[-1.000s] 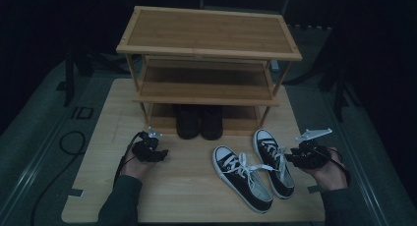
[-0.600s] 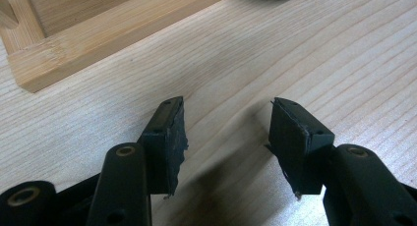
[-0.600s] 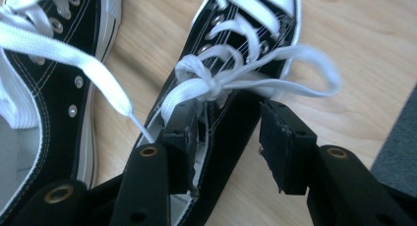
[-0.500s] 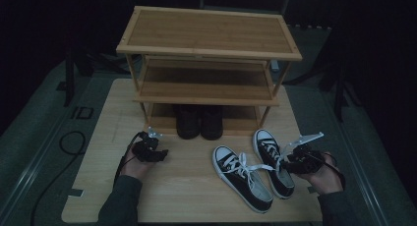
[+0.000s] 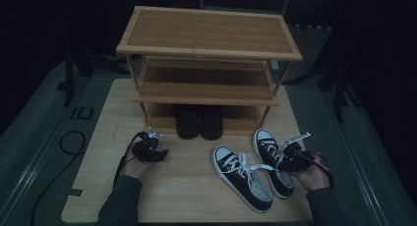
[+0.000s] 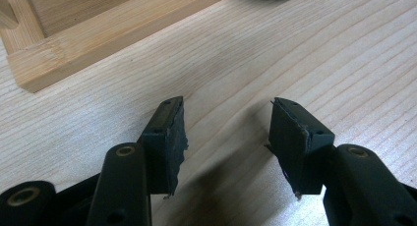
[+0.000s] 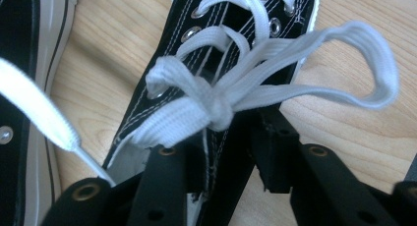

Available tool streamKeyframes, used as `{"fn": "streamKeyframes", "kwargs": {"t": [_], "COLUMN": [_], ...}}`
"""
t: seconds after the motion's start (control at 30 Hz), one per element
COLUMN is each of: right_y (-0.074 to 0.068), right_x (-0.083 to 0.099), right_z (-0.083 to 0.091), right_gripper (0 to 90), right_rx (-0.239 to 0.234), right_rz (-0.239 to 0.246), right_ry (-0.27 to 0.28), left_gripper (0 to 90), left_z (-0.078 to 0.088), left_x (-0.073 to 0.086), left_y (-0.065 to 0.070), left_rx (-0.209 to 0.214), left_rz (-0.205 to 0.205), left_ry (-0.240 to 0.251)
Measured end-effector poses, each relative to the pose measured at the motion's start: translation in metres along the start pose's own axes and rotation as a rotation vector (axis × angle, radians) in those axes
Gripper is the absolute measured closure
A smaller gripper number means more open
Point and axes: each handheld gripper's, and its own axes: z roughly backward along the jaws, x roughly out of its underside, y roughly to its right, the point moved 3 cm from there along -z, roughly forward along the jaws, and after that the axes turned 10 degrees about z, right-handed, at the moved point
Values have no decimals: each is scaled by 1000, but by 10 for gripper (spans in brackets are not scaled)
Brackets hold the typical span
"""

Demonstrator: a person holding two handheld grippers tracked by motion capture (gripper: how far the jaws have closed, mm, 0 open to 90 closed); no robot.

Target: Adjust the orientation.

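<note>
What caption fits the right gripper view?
Right tongs closing around the side wall of a black sneaker.

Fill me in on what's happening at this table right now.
A person works two handheld grippers in front of a wooden shoe rack. The right gripper has been closing its jaws on the collar of the right-hand black sneaker, one jaw inside the shoe and one outside. Its mate lies beside it. The left gripper rests open over bare board. A dark pair of shoes sits on the bottom shelf.
</note>
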Motion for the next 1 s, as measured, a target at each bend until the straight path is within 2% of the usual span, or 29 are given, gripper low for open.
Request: {"fn": "streamKeyframes", "kwargs": {"t": [0.07,0.27,0.37,0.5,0.67,0.83,1.0], "right_y": [0,-1,-3,-3,-2,-6,-13], "right_x": [0,0,-1,0,-2,-11,-22], "right_z": [0,2,4,7,11,13,12], "right_gripper": [718,863,870,873,876,877,876], "right_rx": [6,40,60,68,105,97,68], "right_rz": [-4,3,18,11,13,45,88], "right_ry": [2,18,39,81,119,152,194], "left_gripper": [482,481,481,481,481,480,480], "left_z": [0,0,0,0,0,0,-1], "left_x": [0,0,0,0,0,0,0], "left_y": [0,0,0,0,0,0,0], "left_rx": [0,0,0,0,0,1,0], "left_rz": [-1,0,0,0,0,1,2], "left_ry": [0,1,2,3,3,4,6]}}
